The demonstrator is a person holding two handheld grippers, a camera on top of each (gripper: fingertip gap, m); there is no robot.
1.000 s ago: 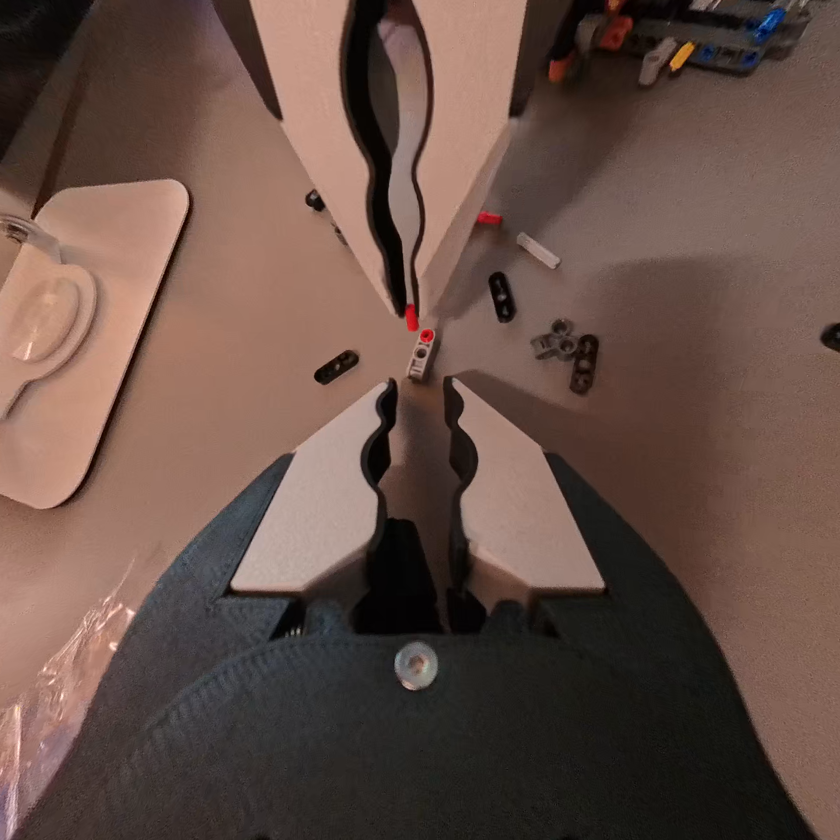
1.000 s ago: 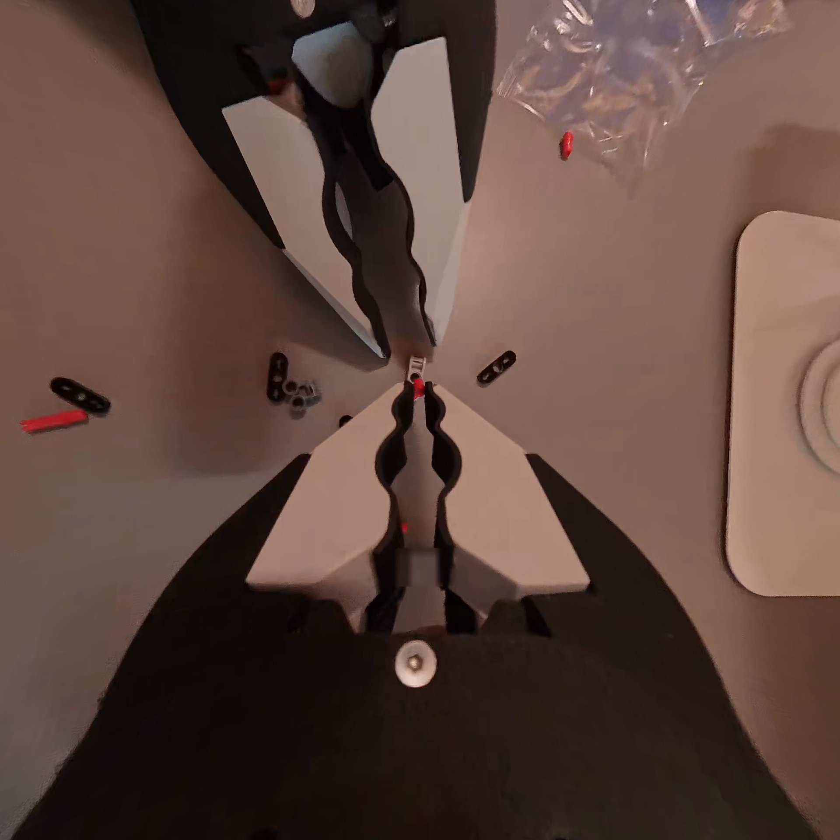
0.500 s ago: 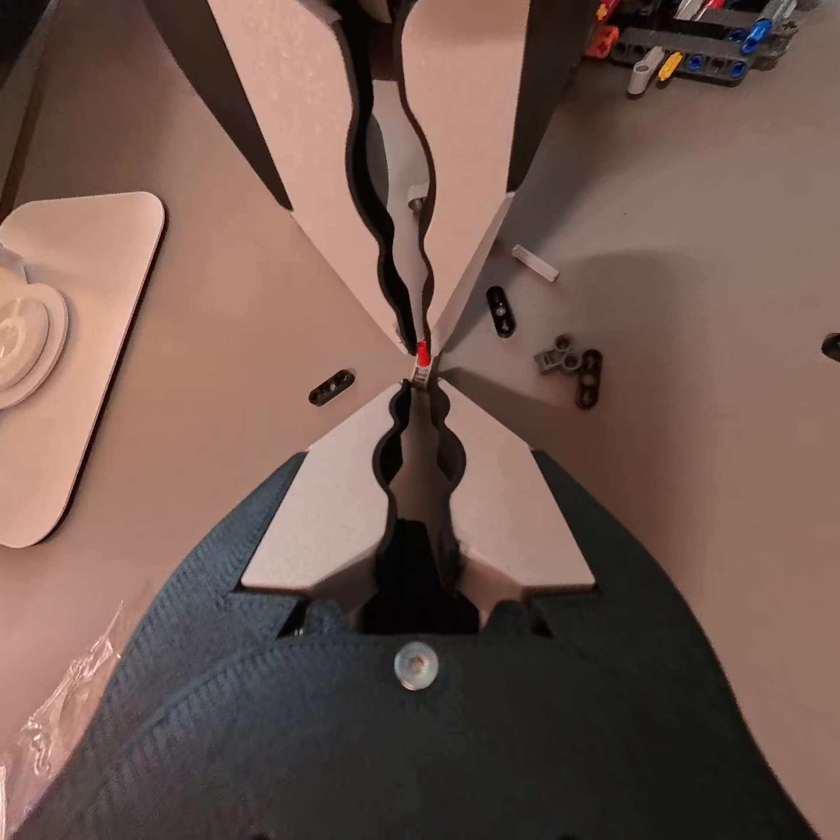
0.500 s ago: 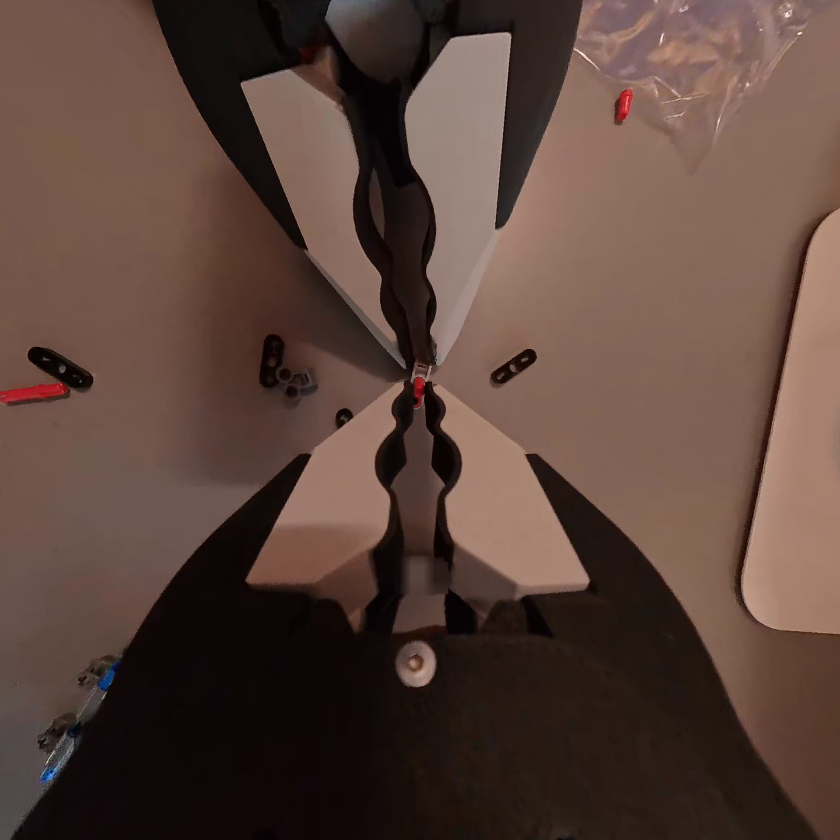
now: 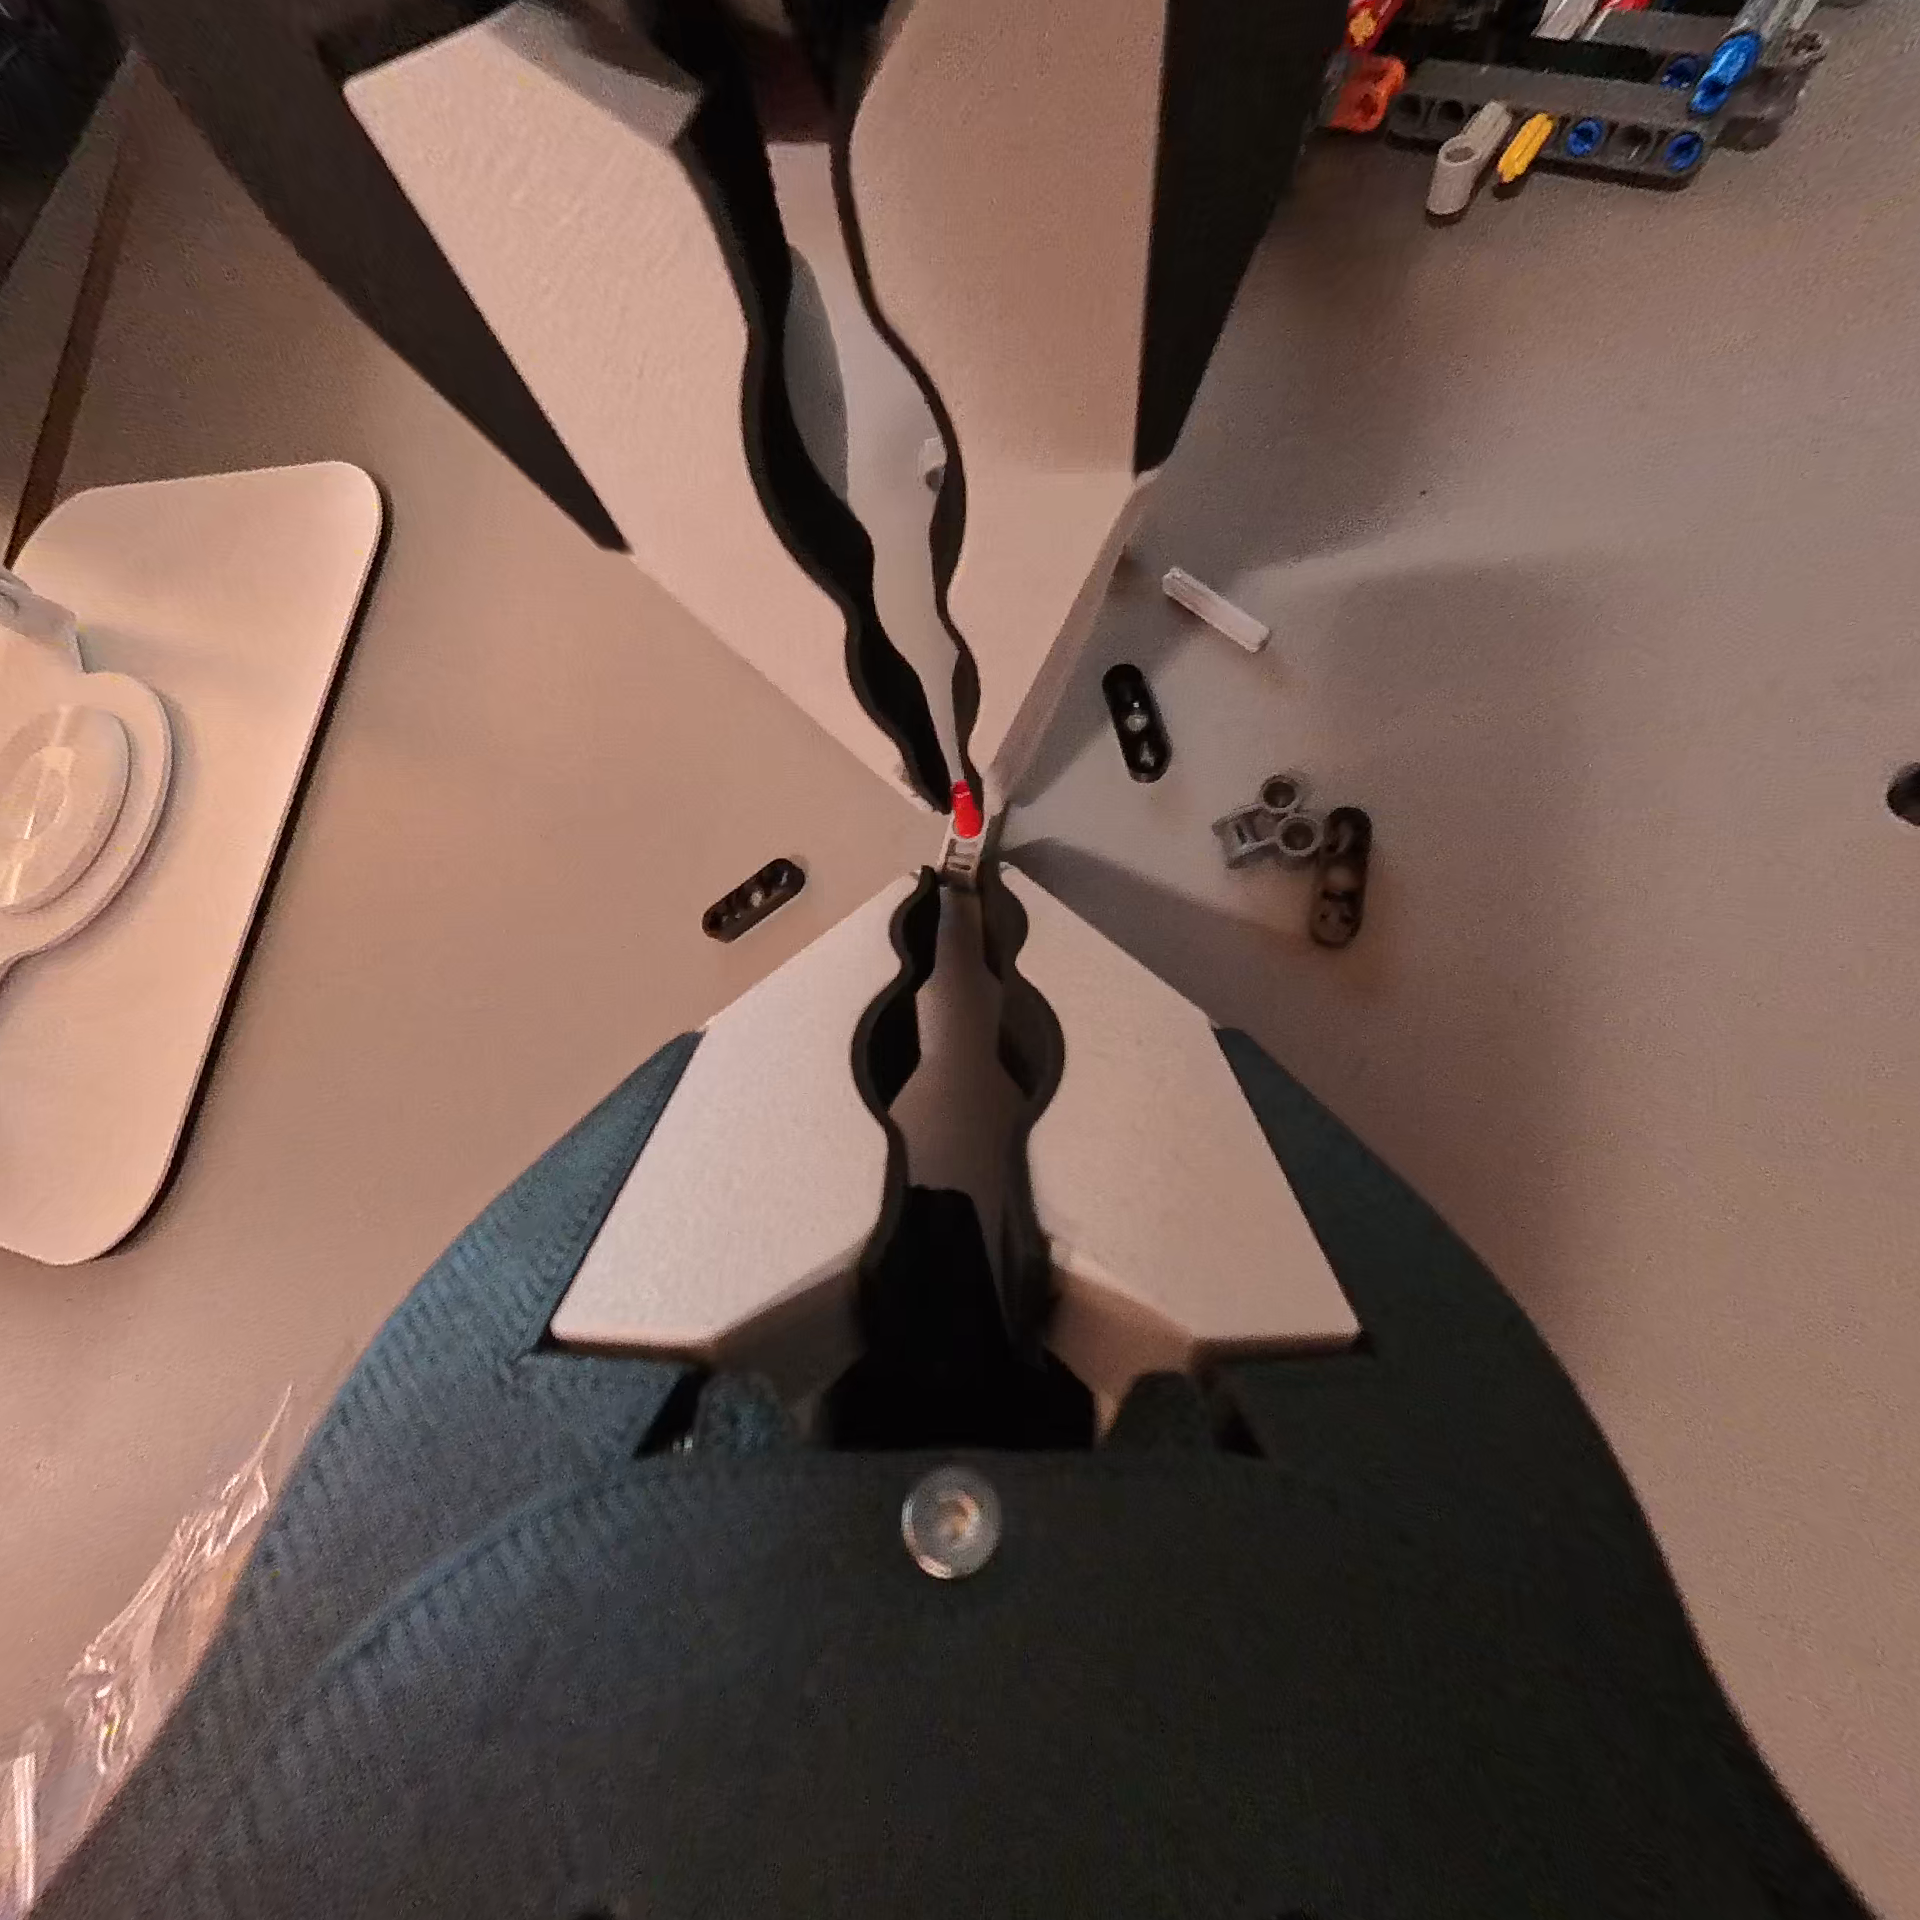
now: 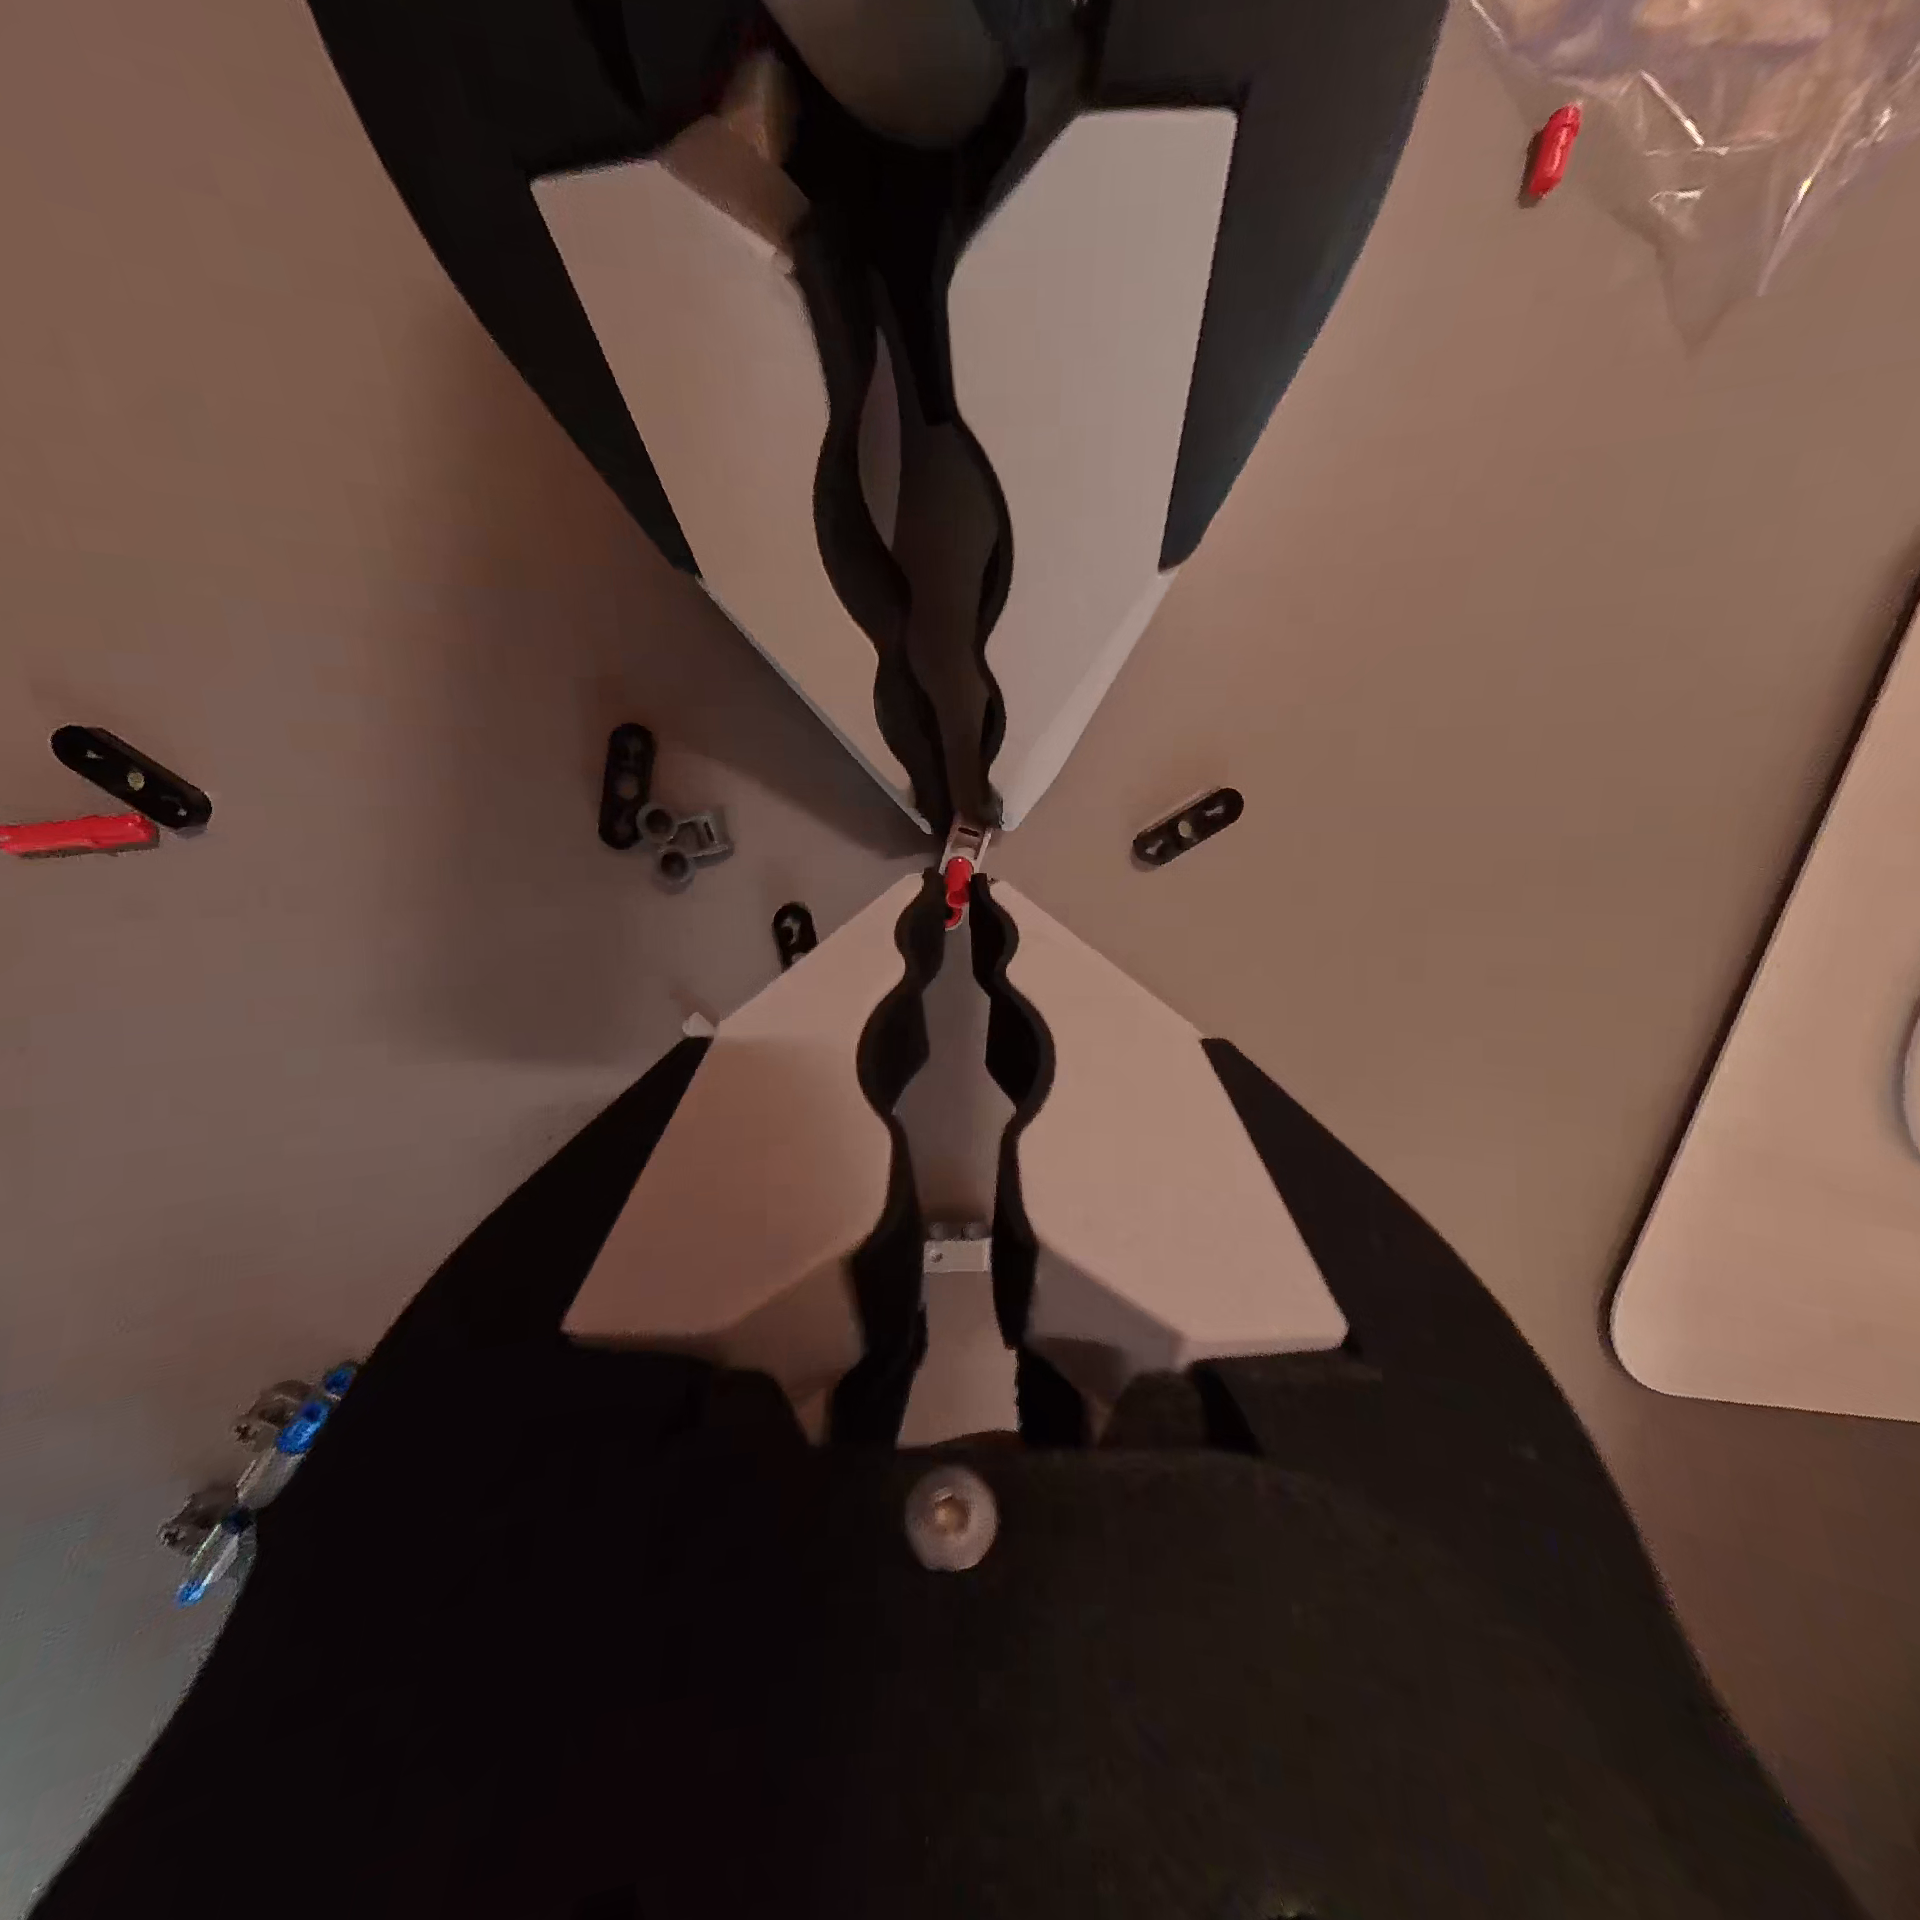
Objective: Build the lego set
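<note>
While tips meet, left gripper (image 5: 961, 883) pinches grey connector (image 5: 962, 860); right gripper (image 6: 951, 902) pinches red pin (image 6: 954, 896).

A flat, smooth grey table (image 5: 1558, 1039) is filling almost the whole background, and warm, dim light is falling on it (big soft shadows are lying across the middle). A pale board with round corners (image 5: 208, 727) is lying flat on the table at one side, and a crinkly clear plastic bag (image 6: 1714, 125) is sitting near the table's edge. A dark strip is showing past the table's edge at the top left of the left wrist view, too dim to tell what it is.
</note>
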